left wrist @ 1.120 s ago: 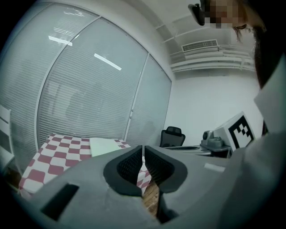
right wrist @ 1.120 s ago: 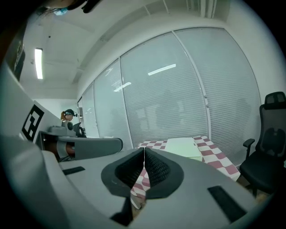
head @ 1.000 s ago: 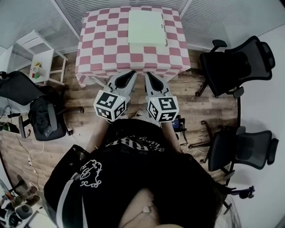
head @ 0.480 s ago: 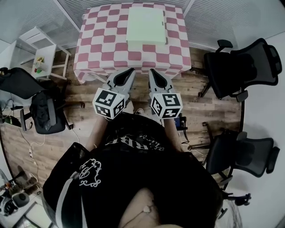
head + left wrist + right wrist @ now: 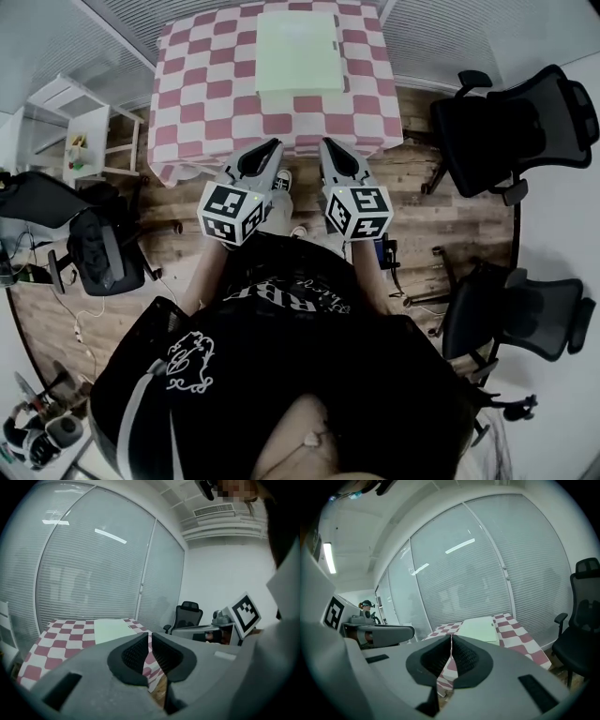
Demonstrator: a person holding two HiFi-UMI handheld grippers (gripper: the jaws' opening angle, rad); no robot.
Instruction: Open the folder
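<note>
The flat pale-green folder [image 5: 298, 52] lies unopened on the checked counter [image 5: 197, 103], both grippers [image 5: 273, 147] [image 5: 329, 147] pressed together, empty, short of it.

On tabletop [image 5: 202, 103], toward far middle: folder [image 5: 298, 52]. Before near edge, side by side: left gripper [image 5: 274, 146], right gripper [image 5: 326, 146]. Right of tabletop: chairs [image 5: 511, 122].

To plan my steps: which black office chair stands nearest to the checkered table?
The black office chair at the head view's upper right, just beside the table at its right edge. The second right-hand chair stands lower, and the left chairs stand farther off.
</note>
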